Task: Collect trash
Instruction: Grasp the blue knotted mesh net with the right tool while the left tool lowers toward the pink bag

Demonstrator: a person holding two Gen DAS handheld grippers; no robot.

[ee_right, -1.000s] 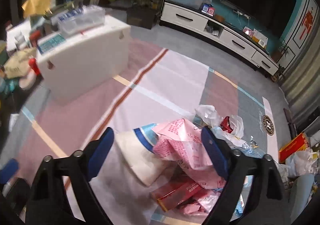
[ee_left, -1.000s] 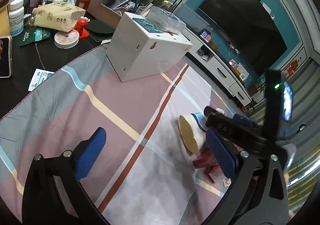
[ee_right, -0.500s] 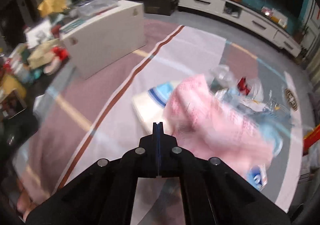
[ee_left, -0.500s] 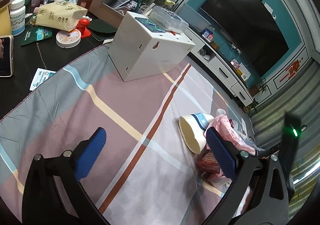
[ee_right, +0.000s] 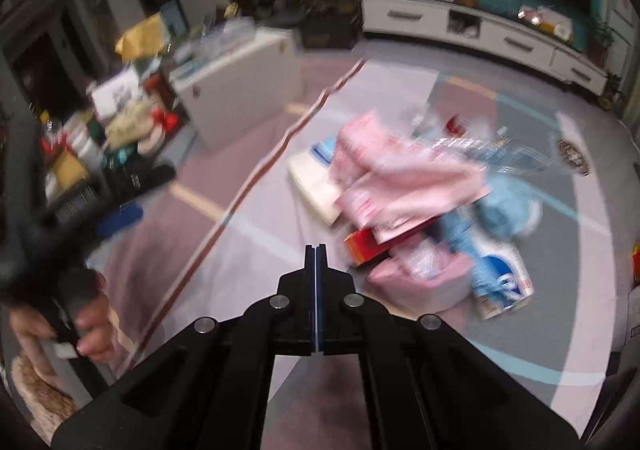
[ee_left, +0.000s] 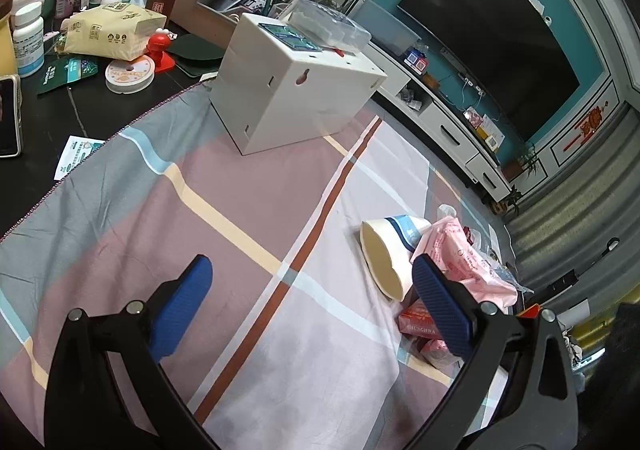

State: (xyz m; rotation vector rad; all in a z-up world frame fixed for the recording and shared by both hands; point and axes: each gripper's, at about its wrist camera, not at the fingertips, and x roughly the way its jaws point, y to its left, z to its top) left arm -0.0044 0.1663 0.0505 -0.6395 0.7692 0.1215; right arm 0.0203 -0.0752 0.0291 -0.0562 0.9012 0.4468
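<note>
Two pairs of jaws are standing in opposite states: the right gripper (ee_right: 315,262) is showing its blue pads pressed flat together with nothing between them, while the left gripper (ee_left: 312,310) is holding its pads wide apart over bare cloth, gripping nothing. Just beyond the right gripper, the trash pile (ee_right: 420,202) is lying on the striped cloth (ee_left: 240,250): a tipped paper cup (ee_left: 390,254) is touching a pink wrapper (ee_left: 460,262), with a red carton (ee_right: 364,246) sitting under the wrapper and a blue and white packet (ee_right: 500,282) beside it. Closed jaws are risking a shove rather than a pick, likely scattering the light wrappers or rolling the cup away. The left pad near the cup is also threatening to nudge it. The white box (ee_left: 288,90) is standing well apart.
</note>
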